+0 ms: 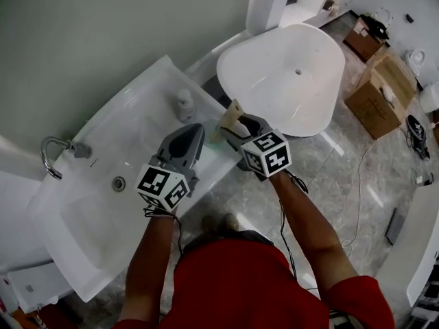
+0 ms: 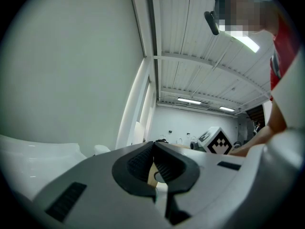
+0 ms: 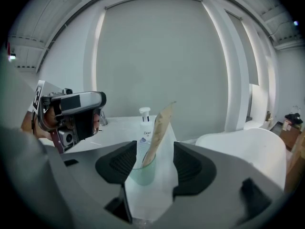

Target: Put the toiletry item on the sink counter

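A pale green cup (image 3: 142, 170) holding a tall tan packet (image 3: 159, 125) stands on the right end of the white sink counter (image 1: 140, 122). In the head view the cup (image 1: 217, 135) and packet (image 1: 234, 112) sit just ahead of my right gripper (image 1: 230, 133). My right gripper (image 3: 152, 165) is open around the cup, with a clear gap beside its right pad (image 3: 190, 166). My left gripper (image 1: 193, 133) hovers over the counter to the cup's left, jaws shut and empty (image 2: 153, 149).
A white pump bottle (image 1: 184, 105) stands behind the cup on the counter. The basin's drain (image 1: 119, 183) and chrome faucet (image 1: 51, 153) lie to the left. A white bathtub (image 1: 288, 74) is right of the counter, with cardboard boxes (image 1: 381, 91) beyond it.
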The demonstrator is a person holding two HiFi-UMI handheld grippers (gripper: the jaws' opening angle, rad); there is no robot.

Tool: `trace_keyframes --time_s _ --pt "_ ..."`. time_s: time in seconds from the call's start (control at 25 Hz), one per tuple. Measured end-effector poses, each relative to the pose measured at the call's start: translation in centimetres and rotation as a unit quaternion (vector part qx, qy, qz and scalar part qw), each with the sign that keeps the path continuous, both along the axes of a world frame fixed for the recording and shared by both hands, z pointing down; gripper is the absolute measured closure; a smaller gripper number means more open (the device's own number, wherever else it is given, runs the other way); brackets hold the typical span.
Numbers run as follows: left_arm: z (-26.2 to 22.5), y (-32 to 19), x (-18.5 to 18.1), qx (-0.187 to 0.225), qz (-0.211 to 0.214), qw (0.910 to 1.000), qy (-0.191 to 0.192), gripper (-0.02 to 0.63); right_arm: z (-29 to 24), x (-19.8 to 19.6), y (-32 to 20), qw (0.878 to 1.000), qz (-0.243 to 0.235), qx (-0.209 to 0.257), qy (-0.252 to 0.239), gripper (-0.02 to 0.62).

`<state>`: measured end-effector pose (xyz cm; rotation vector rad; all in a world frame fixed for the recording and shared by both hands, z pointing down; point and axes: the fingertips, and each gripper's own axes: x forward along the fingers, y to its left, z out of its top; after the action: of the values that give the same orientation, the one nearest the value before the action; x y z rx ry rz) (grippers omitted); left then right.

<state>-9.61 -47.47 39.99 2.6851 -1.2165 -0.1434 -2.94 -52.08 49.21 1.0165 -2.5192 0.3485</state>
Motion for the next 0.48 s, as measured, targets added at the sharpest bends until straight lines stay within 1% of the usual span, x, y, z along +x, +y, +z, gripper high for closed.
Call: trace_keyframes --time_s 0.12,0.28,0.32,0.4,0.48 --pt "0.0 0.1 0.4 0.0 0.004 1.0 0.0 0.588 -0.4 0.7 0.8 1.0 -0.002 0.003 -0.007 0.371" --pt "-0.1 0.2 1.1 0.003 0.01 0.9999 -0.001 0.588 -2.1 1.4 2.8 0.999 -0.02 0.018 -0.033 0.377" --pt "-0.2 0.3 1.3 0.004 0.012 0.9999 -0.001 0.588 -2.8 1.6 3.3 0.999 -0.023 0.029 -0.038 0.403" --pt "-0.4 0.5 1.6 0.006 0.016 0.9999 -0.001 0.588 -4.3 1.8 4.1 0.997 -0.027 0.056 -0.046 0.504" --pt "-0.6 0.5 1.9 0.008 0.019 0.9998 -0.001 0.588 -5.9 1.7 4.6 0.994 -0.037 0.08 -0.057 0.538"
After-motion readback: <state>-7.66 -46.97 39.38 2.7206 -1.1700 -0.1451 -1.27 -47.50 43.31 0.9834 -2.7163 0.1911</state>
